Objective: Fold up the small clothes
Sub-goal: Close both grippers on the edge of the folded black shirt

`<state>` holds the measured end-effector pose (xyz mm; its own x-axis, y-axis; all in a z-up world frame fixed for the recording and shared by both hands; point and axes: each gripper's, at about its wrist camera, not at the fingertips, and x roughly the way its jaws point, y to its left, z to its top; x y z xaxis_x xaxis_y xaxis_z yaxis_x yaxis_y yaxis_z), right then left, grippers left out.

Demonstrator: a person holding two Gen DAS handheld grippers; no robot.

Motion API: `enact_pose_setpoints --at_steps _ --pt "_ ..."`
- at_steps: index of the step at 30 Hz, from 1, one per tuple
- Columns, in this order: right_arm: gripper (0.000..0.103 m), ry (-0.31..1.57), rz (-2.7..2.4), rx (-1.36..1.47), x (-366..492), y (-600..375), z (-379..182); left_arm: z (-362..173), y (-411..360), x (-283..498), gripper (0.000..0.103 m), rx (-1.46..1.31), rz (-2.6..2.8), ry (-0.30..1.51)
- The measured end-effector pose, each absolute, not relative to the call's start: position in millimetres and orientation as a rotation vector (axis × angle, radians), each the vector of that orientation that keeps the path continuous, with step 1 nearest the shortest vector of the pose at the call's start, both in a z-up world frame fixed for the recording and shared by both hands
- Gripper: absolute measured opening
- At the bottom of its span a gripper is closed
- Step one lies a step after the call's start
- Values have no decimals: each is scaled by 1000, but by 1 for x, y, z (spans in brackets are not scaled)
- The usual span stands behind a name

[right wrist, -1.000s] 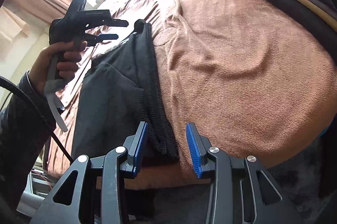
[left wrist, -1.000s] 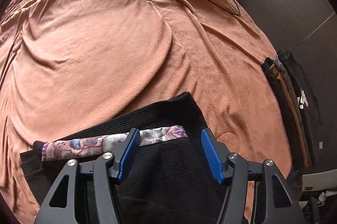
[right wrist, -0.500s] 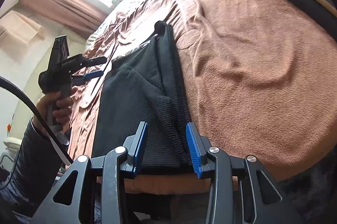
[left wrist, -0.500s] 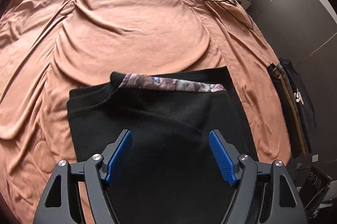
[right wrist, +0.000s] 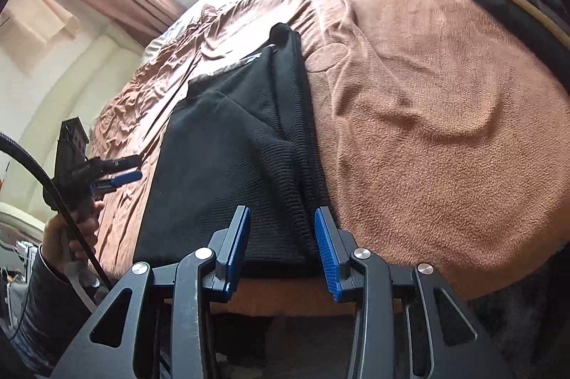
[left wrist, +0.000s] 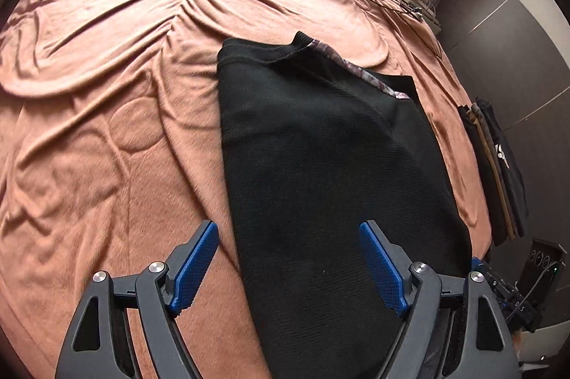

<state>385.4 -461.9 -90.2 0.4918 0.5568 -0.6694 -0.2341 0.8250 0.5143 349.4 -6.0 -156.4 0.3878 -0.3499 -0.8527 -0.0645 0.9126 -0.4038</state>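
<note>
Left wrist view: a black knit garment (left wrist: pixel 320 165) is seen lying flat on the terracotta bedspread (left wrist: pixel 107 94), partly folded lengthwise, its patterned neck lining at 1 o'clock. The left gripper (left wrist: pixel 288 265) is opening wide — nothing is clamped between its pads. The right gripper (right wrist: pixel 281 247) is half open, astride the garment's near hem but not pinching it. Folded clothes (left wrist: pixel 498 172) are stacked at 3 o'clock. Further folds and stacking are judged outstanding.
</note>
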Motion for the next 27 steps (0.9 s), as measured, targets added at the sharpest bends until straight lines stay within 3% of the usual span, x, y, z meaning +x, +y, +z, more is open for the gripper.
enact_pose_setpoints --at_steps 5,12,24,27 --pt "29 968 449 296 378 -455 -90 -165 0 318 82 -455 -187 1166" --pt "1 995 394 223 374 -451 -89 -171 -3 283 82 -504 -211 1164" --pt "0 960 389 233 359 -458 -87 -176 -13 254 82 -590 -268 1157" --pt "1 958 407 301 360 -467 -88 -180 -10 249 77 -639 -281 1157"
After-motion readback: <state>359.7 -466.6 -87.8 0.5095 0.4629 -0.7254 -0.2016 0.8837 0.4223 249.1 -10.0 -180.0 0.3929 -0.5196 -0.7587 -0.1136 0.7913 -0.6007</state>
